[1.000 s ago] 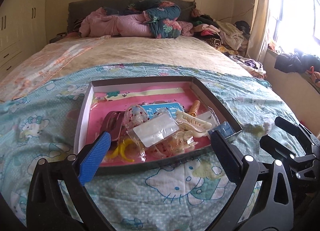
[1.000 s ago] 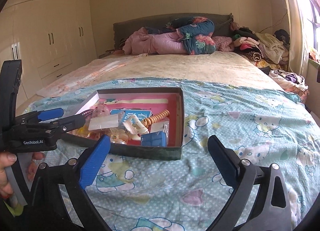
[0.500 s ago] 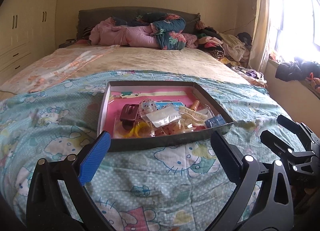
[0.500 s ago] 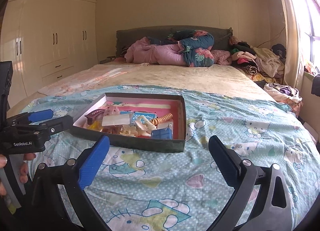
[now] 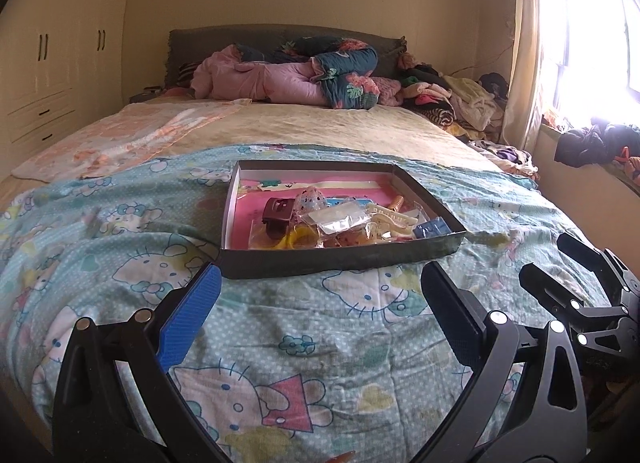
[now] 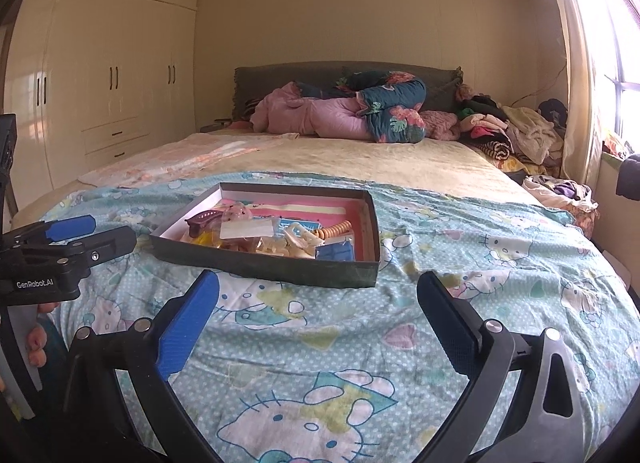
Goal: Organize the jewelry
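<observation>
A shallow dark box [image 5: 340, 259] with a pink lining sits on the Hello Kitty blanket [image 5: 120, 263] spread over the near half of the bed. Inside it lies a heap: a maroon claw clip [image 5: 276, 215], a cream claw clip [image 5: 394, 219], a clear plastic packet [image 5: 340, 221], a yellow ring-shaped piece [image 5: 298, 239] and a small blue card [image 5: 430, 229]. The left gripper [image 5: 320, 305] hangs level above the blanket, near of the box and aimed at it, jaws wide and holding nothing. The right gripper [image 6: 318, 307] hovers level to its right, also near of the box, jaws wide and empty too. Rolled quilts [image 6: 344, 113] lie at the far headboard.
</observation>
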The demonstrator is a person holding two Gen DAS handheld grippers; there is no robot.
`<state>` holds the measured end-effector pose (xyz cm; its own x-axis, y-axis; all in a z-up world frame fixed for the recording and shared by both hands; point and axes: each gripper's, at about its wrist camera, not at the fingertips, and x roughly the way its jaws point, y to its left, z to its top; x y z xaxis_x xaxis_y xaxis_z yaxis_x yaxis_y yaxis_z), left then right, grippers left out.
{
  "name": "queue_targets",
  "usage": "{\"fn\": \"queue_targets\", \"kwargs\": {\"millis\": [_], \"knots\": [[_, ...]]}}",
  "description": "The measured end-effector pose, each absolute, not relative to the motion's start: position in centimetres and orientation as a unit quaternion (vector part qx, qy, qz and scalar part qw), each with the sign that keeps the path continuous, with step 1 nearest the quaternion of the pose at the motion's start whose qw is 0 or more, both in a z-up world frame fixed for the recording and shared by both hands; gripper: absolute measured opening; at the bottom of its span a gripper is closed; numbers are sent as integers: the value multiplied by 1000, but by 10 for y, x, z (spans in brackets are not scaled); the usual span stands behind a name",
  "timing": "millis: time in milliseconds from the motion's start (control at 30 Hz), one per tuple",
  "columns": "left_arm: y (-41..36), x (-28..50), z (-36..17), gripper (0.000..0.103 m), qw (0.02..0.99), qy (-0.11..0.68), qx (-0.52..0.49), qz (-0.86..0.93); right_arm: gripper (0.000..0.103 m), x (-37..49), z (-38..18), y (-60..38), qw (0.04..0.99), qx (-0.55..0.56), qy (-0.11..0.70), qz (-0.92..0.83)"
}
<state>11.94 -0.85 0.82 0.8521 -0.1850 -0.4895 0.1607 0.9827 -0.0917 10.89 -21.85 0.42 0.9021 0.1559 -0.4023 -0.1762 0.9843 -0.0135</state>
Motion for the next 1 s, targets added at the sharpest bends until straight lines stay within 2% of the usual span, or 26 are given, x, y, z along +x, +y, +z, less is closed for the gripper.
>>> {"fn": "queue_targets", "kwargs": {"millis": [1000], "knots": [[-10,92,-14,92,971,224,-21,-75,97,80,-20,-222,985,-8,160,68]]}}
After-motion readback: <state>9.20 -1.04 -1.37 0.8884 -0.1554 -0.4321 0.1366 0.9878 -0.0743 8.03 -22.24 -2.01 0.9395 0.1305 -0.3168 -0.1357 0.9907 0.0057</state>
